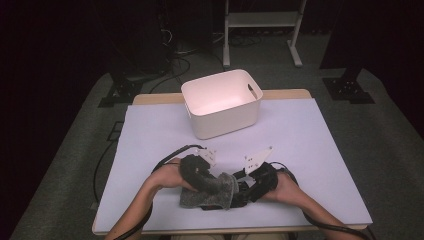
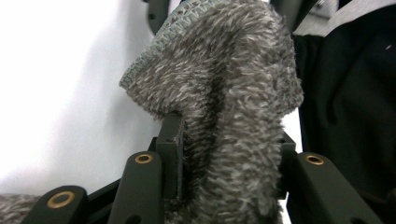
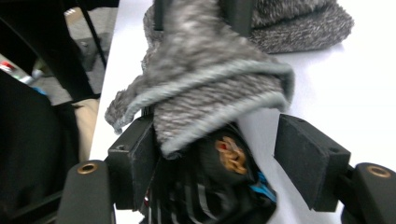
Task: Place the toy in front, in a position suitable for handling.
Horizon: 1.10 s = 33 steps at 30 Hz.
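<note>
Low in the middle of the high view, both hands meet over a fuzzy grey sock [image 1: 212, 192] on the white table cover [image 1: 310, 150], close to the near edge of the table. The left gripper [image 1: 202, 175] is clenched on a thick fold of the sock, which bulges up between its jaws in the left gripper view [image 2: 233, 93]; this looks like a way to pin one end so the cloth can be worked against it. The right gripper [image 1: 245, 187], coming in from the right, has its jaws spread either side of the sock's ribbed cuff [image 3: 219, 98] without pressing it, and a darker patterned piece of cloth [image 3: 224, 182] sits low between them; probably it is stretching or rolling the cuff over a second sock. Above, at the centre of the frame, a white plastic bin [image 1: 222, 102] stands open, with nothing visible inside
</note>
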Available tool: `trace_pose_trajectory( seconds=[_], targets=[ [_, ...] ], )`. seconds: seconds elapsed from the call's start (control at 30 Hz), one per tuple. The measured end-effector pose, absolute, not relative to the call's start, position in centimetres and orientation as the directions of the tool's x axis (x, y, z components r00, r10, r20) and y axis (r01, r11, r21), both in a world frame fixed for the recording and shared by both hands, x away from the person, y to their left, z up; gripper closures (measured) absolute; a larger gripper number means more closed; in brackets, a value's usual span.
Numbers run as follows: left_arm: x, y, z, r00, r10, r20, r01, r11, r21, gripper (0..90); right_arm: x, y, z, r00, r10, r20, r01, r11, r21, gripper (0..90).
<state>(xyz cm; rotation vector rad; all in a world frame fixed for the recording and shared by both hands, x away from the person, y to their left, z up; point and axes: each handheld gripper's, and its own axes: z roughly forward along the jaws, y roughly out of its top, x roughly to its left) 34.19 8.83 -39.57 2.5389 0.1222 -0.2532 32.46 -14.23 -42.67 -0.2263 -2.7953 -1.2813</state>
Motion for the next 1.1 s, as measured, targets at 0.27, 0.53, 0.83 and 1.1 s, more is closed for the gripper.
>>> trace_pose_trajectory(
  seconds=[0.27,0.53,0.83,1.1],
  targets=[
    [33.6,8.8,-39.3,0.980,0.012,-0.197,0.120,-0.829,0.547,59.8,32.8,-13.0,-43.7,-0.979,0.021,0.202,0.156,0.714,0.682,31.7],
    [33.2,8.6,-39.0,0.977,-0.009,-0.211,0.112,-0.827,0.551,60.5,32.4,-11.8,-43.6,-0.973,-0.033,0.227,0.136,0.714,0.687,50.4],
    [32.9,7.9,-38.3,0.979,-0.036,-0.201,0.082,-0.833,0.548,61.9,32.1,-13.2,-42.9,-0.984,0.009,0.180,0.140,0.662,0.736,58.1],
    [32.8,7.8,-38.4,0.975,-0.066,-0.211,0.062,-0.834,0.548,61.7,32.3,-12.8,-43.1,-0.977,-0.028,0.213,0.128,0.719,0.683,42.1]
  ],
)
